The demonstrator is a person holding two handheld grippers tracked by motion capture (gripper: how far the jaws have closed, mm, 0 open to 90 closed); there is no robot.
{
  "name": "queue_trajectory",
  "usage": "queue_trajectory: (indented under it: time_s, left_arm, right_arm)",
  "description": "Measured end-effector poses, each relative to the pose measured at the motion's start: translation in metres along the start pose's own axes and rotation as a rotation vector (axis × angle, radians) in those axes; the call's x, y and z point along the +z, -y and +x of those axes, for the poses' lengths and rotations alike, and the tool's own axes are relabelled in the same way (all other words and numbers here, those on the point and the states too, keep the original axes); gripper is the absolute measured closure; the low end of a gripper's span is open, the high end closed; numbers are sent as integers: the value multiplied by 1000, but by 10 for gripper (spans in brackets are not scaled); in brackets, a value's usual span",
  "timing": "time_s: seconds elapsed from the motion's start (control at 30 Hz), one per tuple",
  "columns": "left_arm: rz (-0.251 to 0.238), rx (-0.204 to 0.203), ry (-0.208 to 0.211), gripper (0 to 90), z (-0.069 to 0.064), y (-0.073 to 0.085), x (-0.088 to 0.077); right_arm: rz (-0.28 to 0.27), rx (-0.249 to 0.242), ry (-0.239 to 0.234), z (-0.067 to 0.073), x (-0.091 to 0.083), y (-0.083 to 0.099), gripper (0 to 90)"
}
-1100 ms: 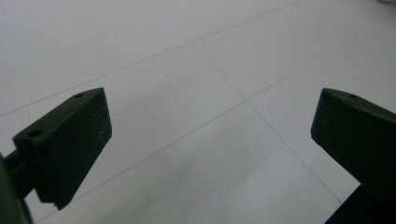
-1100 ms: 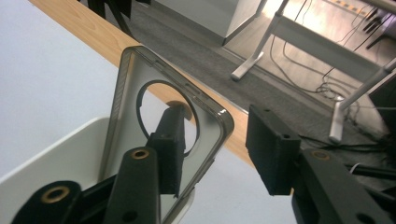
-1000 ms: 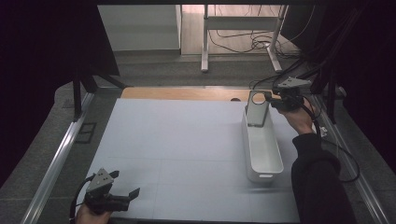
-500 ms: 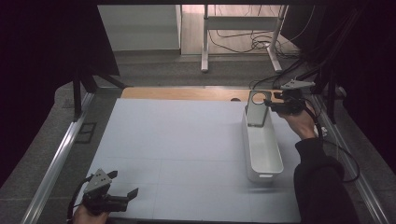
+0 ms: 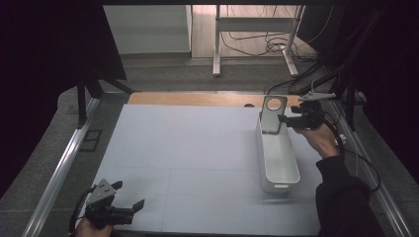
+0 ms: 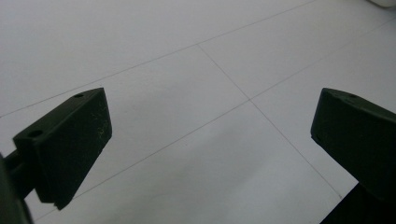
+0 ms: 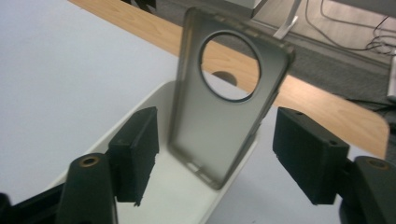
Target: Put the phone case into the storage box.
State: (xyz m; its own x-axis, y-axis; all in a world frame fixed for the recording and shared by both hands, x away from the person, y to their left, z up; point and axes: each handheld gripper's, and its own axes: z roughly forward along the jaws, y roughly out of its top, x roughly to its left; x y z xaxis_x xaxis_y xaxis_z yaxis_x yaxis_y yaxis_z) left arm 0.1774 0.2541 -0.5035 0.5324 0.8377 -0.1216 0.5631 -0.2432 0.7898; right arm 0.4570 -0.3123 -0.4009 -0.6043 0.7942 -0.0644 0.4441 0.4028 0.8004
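**A:** Where is the case?

**B:** The phone case point(image 7: 224, 126), 1 grey translucent shell with 1 round cut-out near its top, stands nearly upright in the far end of the white tray point(image 5: 276, 170), leaning on the tray's end wall. In my right gripper view it sits between my 2 pads, and there is a gap on each side, so I'm not pressing it.

**A:** So your right gripper has let go?

**B:** Yes. My right gripper point(image 5: 285, 118) has just been spreading its jaws, and the case is between them, untouched. From the high view the gripper sits just beside the tray's far end, level with the case.

**A:** And the left?

**B:** My left gripper point(image 5: 129, 206) is at the near left corner of the white mat point(image 5: 188, 148), jaws spread wide over bare mat, grasping nothing.

**A:** Anything in the way?

**B:** Nothing between the two grippers but mat. The tray is long and narrow and lies along the right side of the mat. Beyond the mat runs 1 wooden strip point(image 5: 197, 99) with a dark hole in it just behind the case. Further off stand a metal frame point(image 5: 217, 44) and loose cables point(image 5: 267, 44) on the floor.
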Motion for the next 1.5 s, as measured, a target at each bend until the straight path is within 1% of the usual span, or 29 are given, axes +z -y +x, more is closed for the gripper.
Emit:
queue_trajectory:
  time_s: [0.03, 0.07, 0.1, 0.2, 0.3, 0.4, 0.5, 0.53, 0.63, 0.7, 0.83, 0.87, 0.93, 1.0, 1.07, 1.13, 1.17, 1.27, 1.43, 1.5]
  left_arm:
    - [2, 1, -1, 0, 0, 0, 0]
    - [3, 2, -2, 0, 0, 0, 0]
    - [2, 3, -4, 0, 0, 0, 0]
    - [2, 1, 0, 0, 0, 0, 0]
    - [0, -4, 3, 0, 1, 0, 0]
    - [-4, -3, 13, 0, 1, 0, 0]
    - [-8, 20, 20, 0, -1, 1, -1]
    - [-8, 22, 14, 0, -1, 1, -1]
    - [-9, 12, 19, 0, 0, 1, -1]
    - [-14, 6, 22, 0, 1, 1, -1]
    - [-14, 1, 25, 0, 2, 1, -1]
    - [-17, -2, 25, 0, 2, 2, -1]
    - [-21, -20, 30, 0, 3, 2, -2]
    - [-21, -20, 32, 0, 4, 2, -2]
    - [-21, -22, 30, 0, 4, 2, -2]
    - [-18, -20, 30, 0, 4, 2, -2]
    - [-17, -20, 28, 0, 4, 2, -2]
    - [-16, -20, 29, 0, 4, 2, -2]
    - [-11, -18, 29, 0, 4, 2, -1]
    - [-10, -17, 27, 0, 4, 2, -1]
  right_arm:
    - [4, 25, -22, 2, -3, 2, 304]
    - [8, 35, -38, 4, -4, 3, 300]
    - [8, 35, -38, 4, -4, 3, 300]
    - [25, 40, -57, 10, -9, 7, 280]
    - [28, 39, -62, 15, -14, 10, 259]
    - [30, 50, -69, 21, -20, 13, 247]
    - [41, 76, -99, 26, -25, 17, 246]
    - [45, 77, -106, 28, -26, 18, 246]
    - [44, 85, -120, 36, -32, 24, 245]
    - [38, 97, -123, 40, -35, 27, 234]
    - [34, 103, -129, 50, -43, 35, 197]
    - [34, 103, -129, 50, -43, 35, 197]
    - [40, 100, -133, 57, -47, 39, 170]
    - [38, 101, -137, 62, -52, 43, 158]
    - [39, 99, -131, 68, -56, 46, 129]
    - [41, 97, -129, 69, -57, 48, 120]
    - [50, 94, -126, 72, -59, 50, 104]
    - [50, 86, -119, 78, -65, 55, 80]
    - [56, 88, -97, 87, -74, 66, 34]
    - [54, 92, -98, 88, -76, 69, 27]
